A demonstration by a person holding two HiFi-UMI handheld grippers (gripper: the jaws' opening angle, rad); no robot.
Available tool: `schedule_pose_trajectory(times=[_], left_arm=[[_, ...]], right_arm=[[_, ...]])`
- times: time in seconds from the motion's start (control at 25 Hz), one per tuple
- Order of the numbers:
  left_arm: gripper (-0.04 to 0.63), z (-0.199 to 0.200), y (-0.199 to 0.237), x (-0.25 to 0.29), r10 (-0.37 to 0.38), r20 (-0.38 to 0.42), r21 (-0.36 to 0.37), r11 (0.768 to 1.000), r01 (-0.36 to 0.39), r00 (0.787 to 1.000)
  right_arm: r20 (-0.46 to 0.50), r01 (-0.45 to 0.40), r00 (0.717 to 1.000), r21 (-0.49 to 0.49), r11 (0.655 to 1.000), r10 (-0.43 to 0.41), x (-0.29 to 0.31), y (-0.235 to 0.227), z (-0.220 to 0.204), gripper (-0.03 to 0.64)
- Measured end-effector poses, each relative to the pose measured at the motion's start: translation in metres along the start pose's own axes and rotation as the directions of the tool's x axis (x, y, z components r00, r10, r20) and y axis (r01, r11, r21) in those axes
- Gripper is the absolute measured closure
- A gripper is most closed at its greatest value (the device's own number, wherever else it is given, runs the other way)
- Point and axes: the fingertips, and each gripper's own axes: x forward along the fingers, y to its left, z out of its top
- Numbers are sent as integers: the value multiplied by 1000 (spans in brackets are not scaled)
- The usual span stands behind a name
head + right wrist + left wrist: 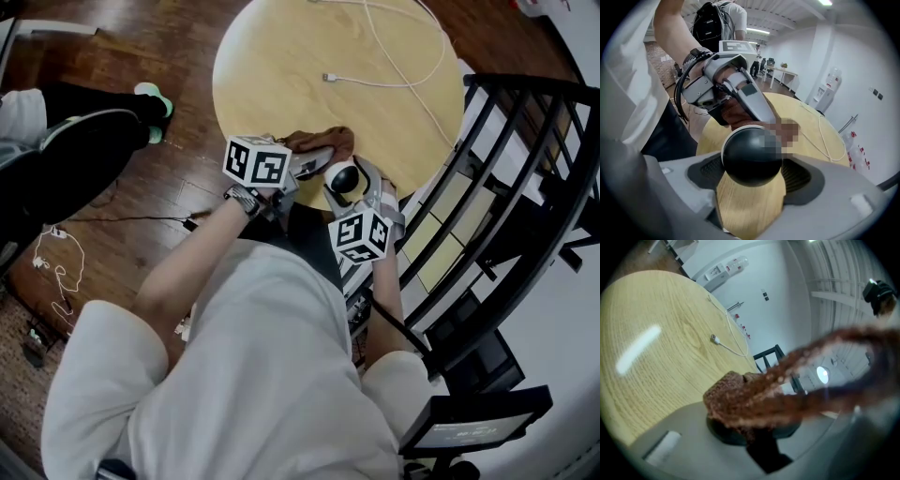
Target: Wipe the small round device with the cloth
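Gripped small round device (345, 178) in right gripper (752, 171), jaws wide against its sides, at table's (281, 56) near edge. Clamped cloth (323, 141) in left gripper (754, 427), just beside it. Best swept lightly round the dome, device braced firmly.

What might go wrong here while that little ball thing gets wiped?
The small round device is smooth and sits near the table edge, in the right gripper; a hard wipe might knock it loose and off. The cloth in the left gripper trails loose before that gripper's camera and may snag.
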Motion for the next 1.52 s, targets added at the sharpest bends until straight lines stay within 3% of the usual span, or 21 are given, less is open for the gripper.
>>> schedule_pose_trajectory(times=[0.16,0.48,0.68,0.76,0.84,0.92,1.04,1.16,1.28,1.4,1.52], left_arm=[[511,-4,15,4,82,-68,-14,996,-83,994],[512,-9,38,13,234,-210,92,971,-219,949],[512,-9,43,18,275,-245,175,956,-237,930],[511,-5,41,18,273,-217,223,949,-225,937],[509,6,39,12,252,-136,228,949,-217,958],[509,20,31,3,204,-47,186,963,-192,978],[509,33,11,-8,103,10,142,985,-103,995],[509,32,-11,-14,-43,27,54,998,41,999],[509,28,-34,-15,-158,58,-16,987,159,986],[509,13,-47,-5,-173,20,23,985,173,985],[509,1,-43,4,-145,-5,27,989,145,989]], right_arm=[[3,-7,1000,-22,1000,7,2,1,3,256],[7,13,1000,6,1000,-13,0,0,7,255],[-15,63,998,89,994,-62,-1,-1,6,255],[-35,81,996,117,990,-77,0,-2,4,255],[-58,102,994,153,983,-94,2,-2,2,255],[-80,132,990,198,971,-118,3,-4,-1,255],[-111,164,984,246,955,-141,3,-8,-7,255],[-143,174,980,266,948,-140,4,-8,-12,255],[-174,202,973,310,929,-153,6,-12,-15,255],[-195,225,967,347,910,-165,5,-15,-19,253],[-196,219,968,346,912,-158,5,-16,-21,253]])
